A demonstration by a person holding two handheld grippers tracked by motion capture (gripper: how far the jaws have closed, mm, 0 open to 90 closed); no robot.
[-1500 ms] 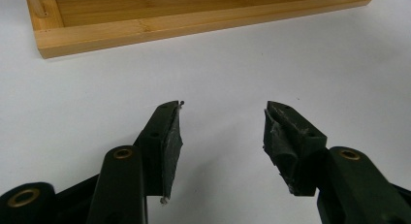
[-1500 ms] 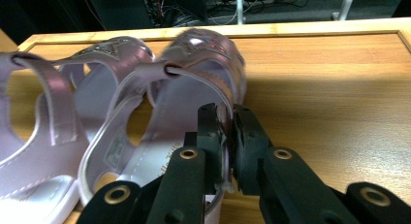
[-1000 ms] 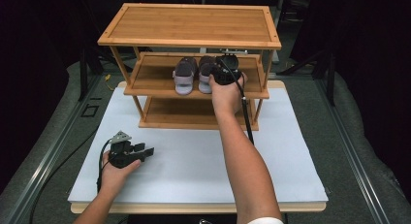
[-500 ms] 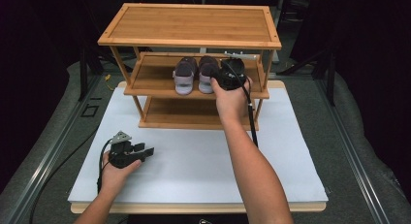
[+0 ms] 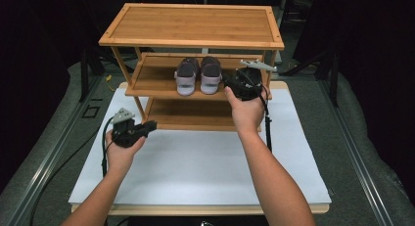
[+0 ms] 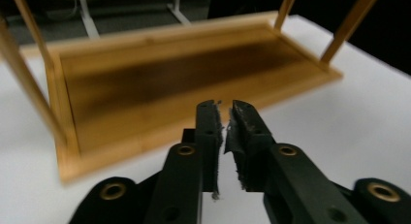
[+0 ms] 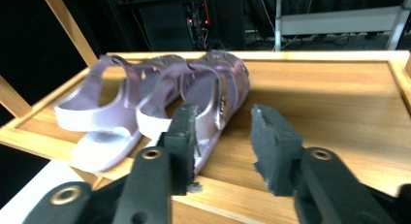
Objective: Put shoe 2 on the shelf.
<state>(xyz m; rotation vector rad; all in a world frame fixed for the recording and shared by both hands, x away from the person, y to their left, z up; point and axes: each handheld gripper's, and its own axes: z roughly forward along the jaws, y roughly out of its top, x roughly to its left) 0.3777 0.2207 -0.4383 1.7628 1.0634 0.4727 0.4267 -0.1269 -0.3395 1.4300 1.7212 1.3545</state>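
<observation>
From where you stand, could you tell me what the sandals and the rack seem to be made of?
Sandals: probably soft moulded plastic or rubber, pale lilac with a slight sheen on the straps. Rack: looks like bamboo or light wood, with visible grain and a smooth satin finish.

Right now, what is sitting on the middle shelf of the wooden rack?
A pair of lilac sandals stands side by side on the middle shelf, heels toward the person. The right gripper hangs open beside them. The top shelf hides the shelf's back.

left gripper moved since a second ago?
Yes. The left gripper has come up and nearer the rack's bottom shelf; its fingers have just been closing, nothing between them.
</observation>
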